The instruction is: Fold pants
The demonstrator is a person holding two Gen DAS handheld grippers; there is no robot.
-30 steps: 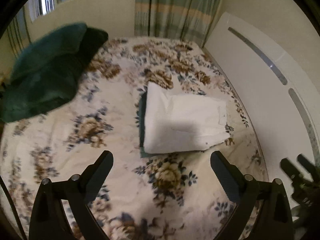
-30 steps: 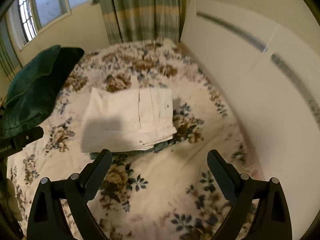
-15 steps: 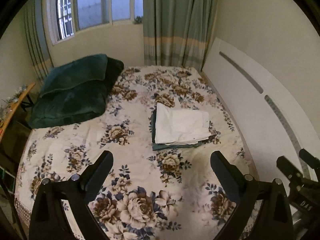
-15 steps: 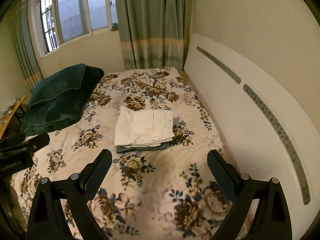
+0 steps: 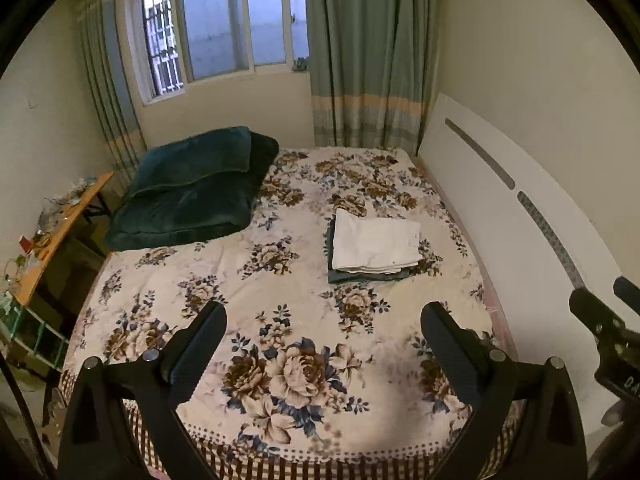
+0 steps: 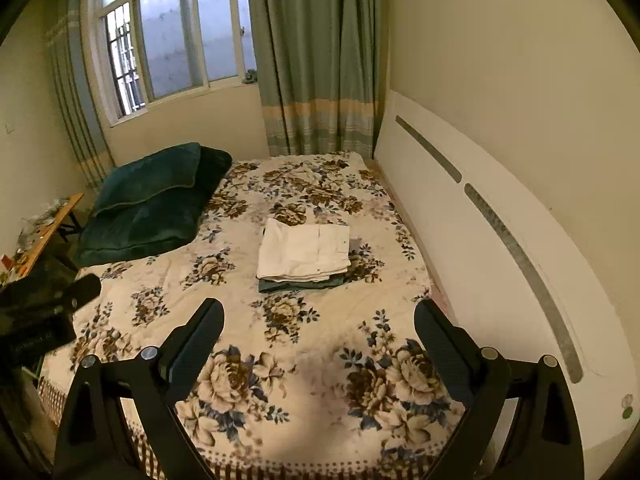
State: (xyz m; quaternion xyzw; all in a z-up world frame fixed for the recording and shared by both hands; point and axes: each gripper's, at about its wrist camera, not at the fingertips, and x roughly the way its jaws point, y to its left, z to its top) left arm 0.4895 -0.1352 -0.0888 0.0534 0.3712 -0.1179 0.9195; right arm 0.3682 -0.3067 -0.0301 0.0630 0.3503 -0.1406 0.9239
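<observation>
Bed (image 5: 280,320) with floral cover carries, left to right: dark green pillows (image 5: 192,188) at far left, then folded white pants (image 5: 376,244) stacked on a folded dark green garment (image 5: 360,276), right of centre near the white headboard (image 5: 500,208). Left hand-held gripper (image 5: 324,332) hovers over the near bed edge, jaws wide, empty. Right hand-held gripper (image 6: 320,328) likewise, wide, empty.

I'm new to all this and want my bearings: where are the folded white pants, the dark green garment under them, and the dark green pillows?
folded white pants (image 5: 374,245), left wrist view, middle of the top layer.
dark green garment (image 6: 296,285), right wrist view, its near edge showing below the pants.
dark green pillows (image 5: 192,188), left wrist view, middle of the pile.
</observation>
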